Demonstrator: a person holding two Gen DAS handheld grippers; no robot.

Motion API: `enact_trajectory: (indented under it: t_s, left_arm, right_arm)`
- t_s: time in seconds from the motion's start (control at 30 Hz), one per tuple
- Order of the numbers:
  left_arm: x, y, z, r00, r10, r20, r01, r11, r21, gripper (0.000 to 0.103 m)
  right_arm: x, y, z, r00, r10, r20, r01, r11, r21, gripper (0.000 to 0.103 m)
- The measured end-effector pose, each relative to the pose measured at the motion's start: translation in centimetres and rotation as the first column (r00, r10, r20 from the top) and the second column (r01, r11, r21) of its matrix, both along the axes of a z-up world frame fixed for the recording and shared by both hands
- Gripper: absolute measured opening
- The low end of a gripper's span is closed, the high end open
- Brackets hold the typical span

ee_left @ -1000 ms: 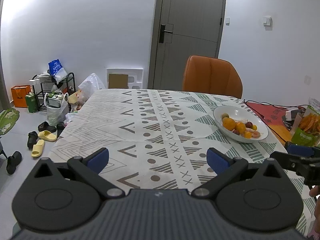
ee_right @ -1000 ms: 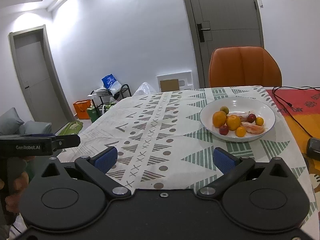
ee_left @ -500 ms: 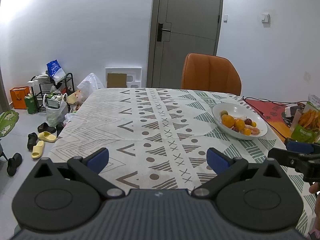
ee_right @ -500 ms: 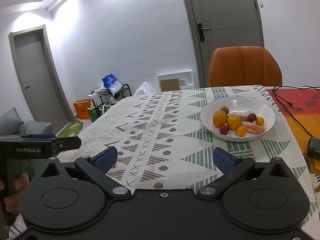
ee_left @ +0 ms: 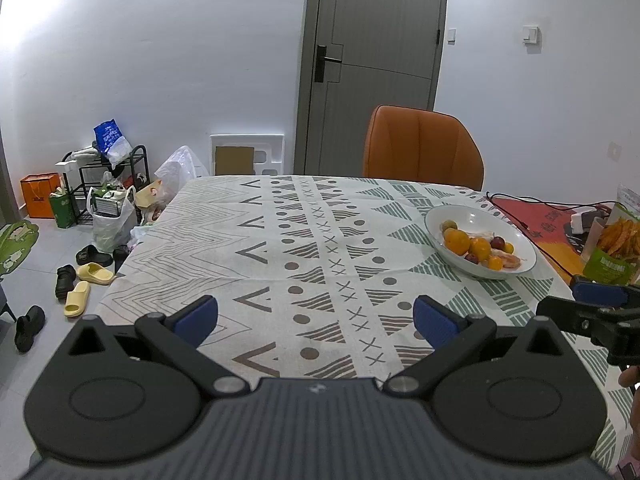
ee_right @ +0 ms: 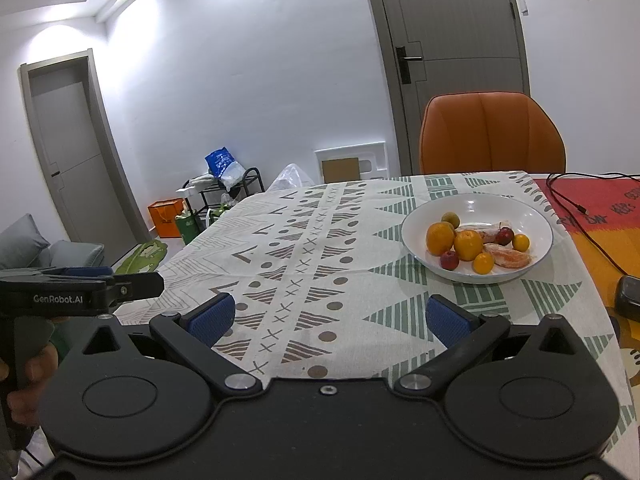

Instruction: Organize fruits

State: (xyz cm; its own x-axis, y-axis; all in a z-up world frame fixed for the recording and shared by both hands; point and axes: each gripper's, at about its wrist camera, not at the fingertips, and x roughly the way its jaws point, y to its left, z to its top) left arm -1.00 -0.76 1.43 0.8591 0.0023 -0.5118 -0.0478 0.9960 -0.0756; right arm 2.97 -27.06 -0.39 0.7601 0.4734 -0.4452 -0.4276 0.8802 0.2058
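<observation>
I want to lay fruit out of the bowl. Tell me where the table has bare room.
Bare patterned cloth runs from the white bowl leftward to the table's left edge, and between the bowl and the open right gripper. Crowded: right of the bowl, with the black cable and snack bag.

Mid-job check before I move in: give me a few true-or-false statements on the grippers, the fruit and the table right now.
1. All the fruit sits in the white bowl. True.
2. The right gripper is shut on an orange. False: its jaws are open and empty, short of the bowl.
3. The left gripper is open and holds nothing. True.
4. The bowl rests on the red mat. False: it is on the patterned tablecloth.
5. An orange chair stands behind the table. True.
</observation>
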Motion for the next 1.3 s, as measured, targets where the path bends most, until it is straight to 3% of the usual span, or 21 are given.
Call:
enact_trajectory:
  t_s: [1.3]
  left_arm:
    - [0.61,-0.38,-0.56,1.000,-0.001,-0.017,0.002,1.000,0.009,0.103]
  right_arm:
    - [0.50,-0.47,-0.85,1.000,-0.019,-0.021,0.019,1.000,0.010,0.103]
